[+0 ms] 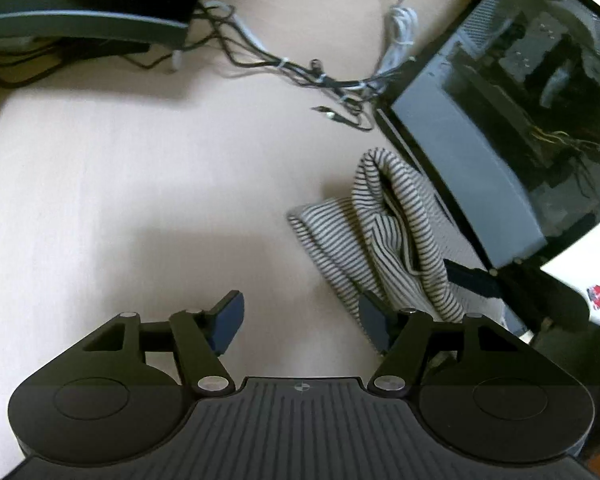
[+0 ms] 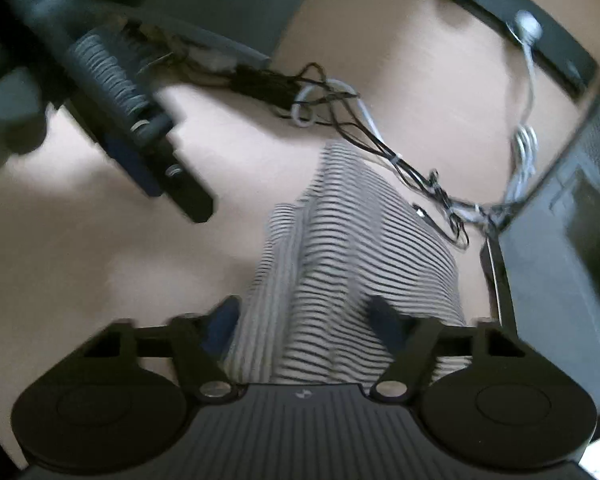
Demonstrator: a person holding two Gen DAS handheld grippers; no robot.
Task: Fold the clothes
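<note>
A striped garment (image 1: pixel 384 232) lies bunched on a pale wooden table (image 1: pixel 140 184), pressed against the edge of a glass-sided computer case (image 1: pixel 512 128). The left wrist view alone shows the cloth's rumpled folds clearly, with its raised loop leaning on the case and a tangle of cables (image 1: pixel 300 72) running across the table behind it. Here the left gripper (image 1: pixel 302 322) hangs over bare table, its jaws spread wide and empty, the garment lying just to its right and touching the right-hand finger.

The right wrist view, heavily blurred, shows the same striped garment (image 2: pixel 340 248) stretching straight ahead between the fingers of the right gripper (image 2: pixel 306 322), whose jaws are also spread; whether either pad touches the cloth cannot be told through the blur. Only this view catches the left gripper (image 2: pixel 172 184) from outside, poised above the table to the garment's left.
</note>
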